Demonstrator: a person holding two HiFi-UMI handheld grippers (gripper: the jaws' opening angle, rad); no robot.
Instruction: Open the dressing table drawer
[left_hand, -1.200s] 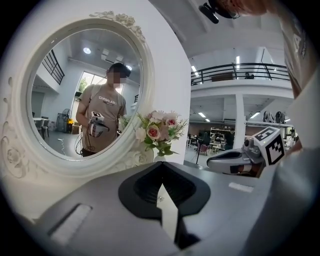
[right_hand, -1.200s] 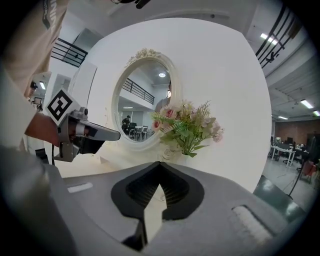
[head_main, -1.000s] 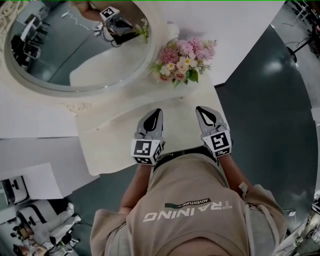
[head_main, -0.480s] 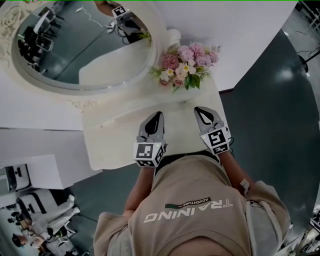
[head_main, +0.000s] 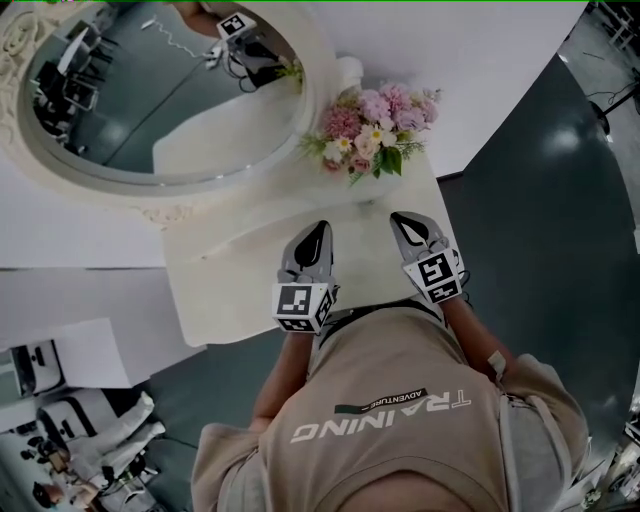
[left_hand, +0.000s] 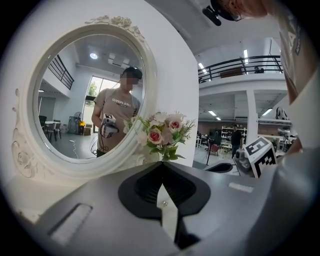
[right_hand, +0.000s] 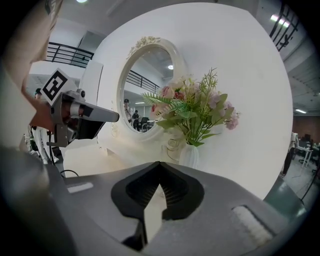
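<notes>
The left gripper (head_main: 318, 230) and right gripper (head_main: 400, 220) sit side by side over the dressing table (head_main: 225, 295) top. Both are clenched on nothing (a vase of flowers (head_main: 372, 128) stands just beyond).

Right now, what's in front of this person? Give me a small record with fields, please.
Furniture: cream dressing table with an oval mirror
On top: pink flowers in a white vase, beside the mirror
Left gripper: shut, empty, over the tabletop
Right gripper: shut, empty, over the tabletop
Drawer: not visible in any view
</notes>
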